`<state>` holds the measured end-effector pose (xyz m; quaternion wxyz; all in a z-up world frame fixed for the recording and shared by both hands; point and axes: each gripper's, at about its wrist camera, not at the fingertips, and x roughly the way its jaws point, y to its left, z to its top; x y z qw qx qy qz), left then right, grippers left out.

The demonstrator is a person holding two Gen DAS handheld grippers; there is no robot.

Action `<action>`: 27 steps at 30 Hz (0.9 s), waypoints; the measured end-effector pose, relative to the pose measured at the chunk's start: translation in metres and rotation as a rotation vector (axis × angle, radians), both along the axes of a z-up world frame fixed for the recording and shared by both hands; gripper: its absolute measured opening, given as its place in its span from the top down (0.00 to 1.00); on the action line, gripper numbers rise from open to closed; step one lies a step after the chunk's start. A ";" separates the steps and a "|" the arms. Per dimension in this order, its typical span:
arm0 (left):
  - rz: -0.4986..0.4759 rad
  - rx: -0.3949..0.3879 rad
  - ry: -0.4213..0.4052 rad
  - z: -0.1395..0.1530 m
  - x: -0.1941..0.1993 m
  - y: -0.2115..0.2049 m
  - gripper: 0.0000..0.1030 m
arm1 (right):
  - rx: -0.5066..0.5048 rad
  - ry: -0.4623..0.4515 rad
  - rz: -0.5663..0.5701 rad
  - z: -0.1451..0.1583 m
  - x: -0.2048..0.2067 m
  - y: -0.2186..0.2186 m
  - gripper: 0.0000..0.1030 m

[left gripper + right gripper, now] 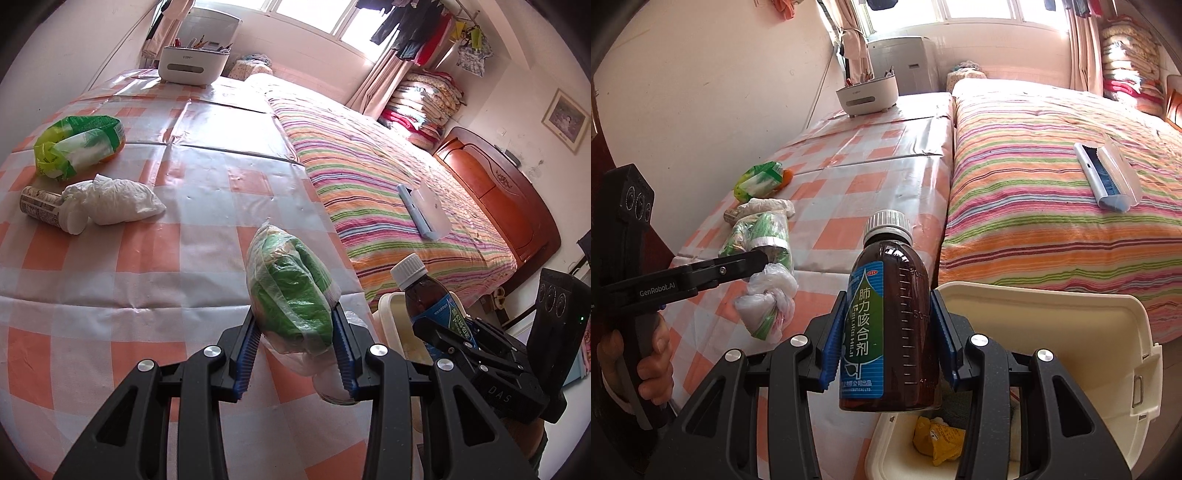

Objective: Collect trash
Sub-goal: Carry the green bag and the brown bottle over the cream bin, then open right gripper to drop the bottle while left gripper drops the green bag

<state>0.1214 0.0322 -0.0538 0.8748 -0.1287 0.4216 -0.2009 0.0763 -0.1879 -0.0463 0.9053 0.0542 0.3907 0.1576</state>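
From the left wrist, the left tongs [295, 347] are clamped on a clear plastic bag [291, 291] stuffed with green wrapping, held above the checked counter [207, 229] near its edge beside the striped bed [388, 177]. Farther back on the counter lie a green snack packet [79, 144], a crumpled white tissue [114, 201] and a small can [38, 205] on its side, the tissue touching the can. A white pen holder [194, 61] stands at the far end. At the right the right tongs [448, 334] grip a brown bottle [428, 295] over a cream bin [393, 314]. From the right wrist, the right tongs [888, 325] hold the brown bottle [892, 325] upright by its body, blue label facing the camera, directly above the open cream bin [1063, 332], whose lid stands raised behind; a yellow wrapper [938, 439] lies inside. To the left, the left tongs [762, 258] carry the plastic bag [764, 291] over the counter [871, 177]. A lint brush [1108, 177] rests on the bed [1034, 221]
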 end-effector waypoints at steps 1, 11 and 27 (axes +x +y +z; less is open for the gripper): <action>-0.004 -0.002 0.002 0.000 0.000 -0.002 0.65 | 0.000 -0.004 -0.008 0.000 -0.002 -0.003 0.59; -0.064 -0.017 -0.020 0.005 -0.007 -0.032 0.65 | 0.013 -0.033 -0.086 0.002 -0.016 -0.035 0.59; -0.176 -0.012 -0.045 0.015 -0.023 -0.086 0.64 | 0.080 -0.074 -0.231 0.004 -0.036 -0.084 0.57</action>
